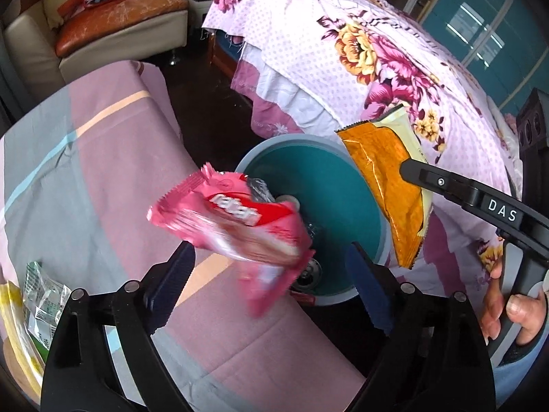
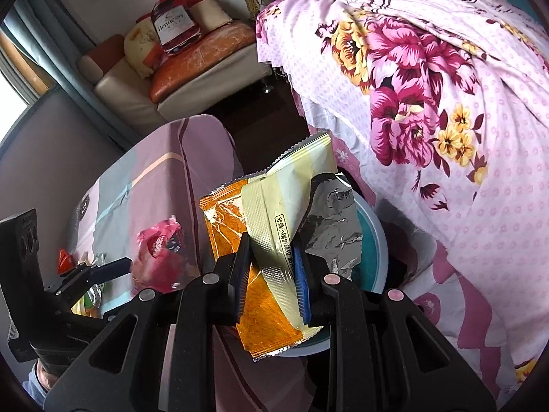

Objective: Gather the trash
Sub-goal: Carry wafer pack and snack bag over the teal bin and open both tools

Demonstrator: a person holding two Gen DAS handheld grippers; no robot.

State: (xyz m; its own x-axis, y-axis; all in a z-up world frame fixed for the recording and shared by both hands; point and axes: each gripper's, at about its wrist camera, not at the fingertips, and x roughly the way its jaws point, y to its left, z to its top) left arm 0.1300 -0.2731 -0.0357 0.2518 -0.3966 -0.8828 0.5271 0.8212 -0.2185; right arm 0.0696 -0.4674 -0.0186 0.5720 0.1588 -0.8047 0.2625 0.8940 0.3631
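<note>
Wrapper (image 1: 233,219), pink and blurred, hangs free between my left tool's (image 1: 271,274) spread jaws above the teal bin (image 1: 329,185), while my right tool (image 2: 271,274) clamps an orange packet (image 2: 260,312).

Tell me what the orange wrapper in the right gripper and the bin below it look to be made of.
Orange wrapper: thin plastic film, glossy and crinkled, silvery foil-like inside where it is torn open, with serrated heat-sealed ends. Bin: looks like moulded plastic, smooth teal inside with a paler rim; no seams visible, so this is a guess from the even colour and shape.
</note>
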